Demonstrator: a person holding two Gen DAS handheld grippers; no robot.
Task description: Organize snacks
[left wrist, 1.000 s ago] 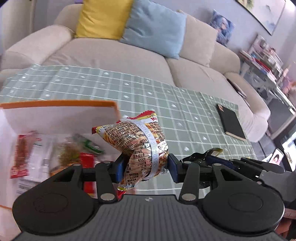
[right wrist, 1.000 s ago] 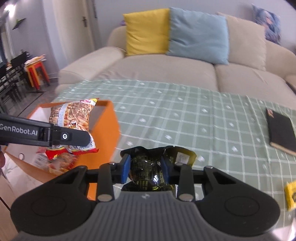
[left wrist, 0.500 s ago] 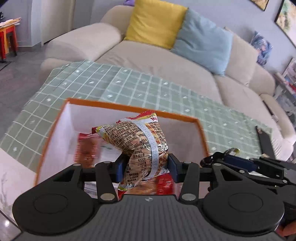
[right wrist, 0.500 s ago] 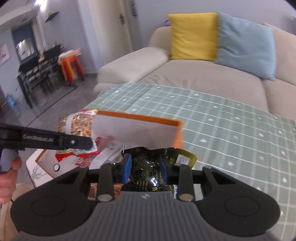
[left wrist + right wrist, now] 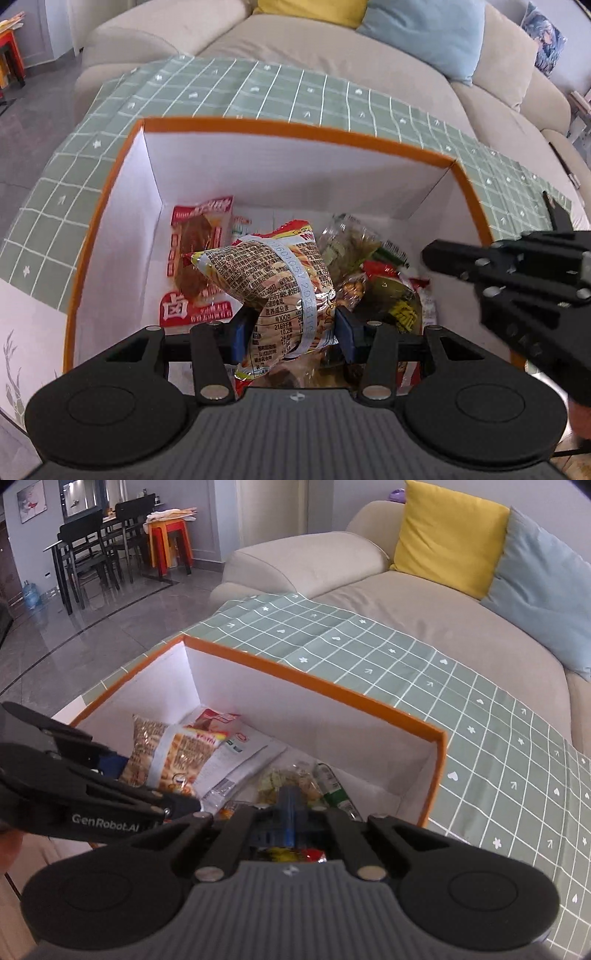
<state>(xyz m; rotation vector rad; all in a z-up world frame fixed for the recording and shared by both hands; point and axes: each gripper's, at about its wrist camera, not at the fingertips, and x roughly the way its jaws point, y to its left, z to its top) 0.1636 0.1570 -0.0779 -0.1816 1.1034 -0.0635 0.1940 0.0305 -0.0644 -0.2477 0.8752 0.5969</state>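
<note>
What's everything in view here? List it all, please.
Box: one, orange, white inside, on the tablecloth.
Tablecloth: one, green checked, under the box.
Snack bag: one, brown and yellow, above the box's contents.
Red packet: one, red, inside the box, left.
Dark packet: one, black and yellow, inside the box, right.
Sofa: one, beige, behind.
Cushions: two, yellow and blue, on the sofa.
Left tongs: one, black, shut on the snack bag.
Right tongs: one, black, shut, empty.

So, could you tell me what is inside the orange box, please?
The orange box holds a red packet, a clear bag and others; the held snack bag covers more.
</note>
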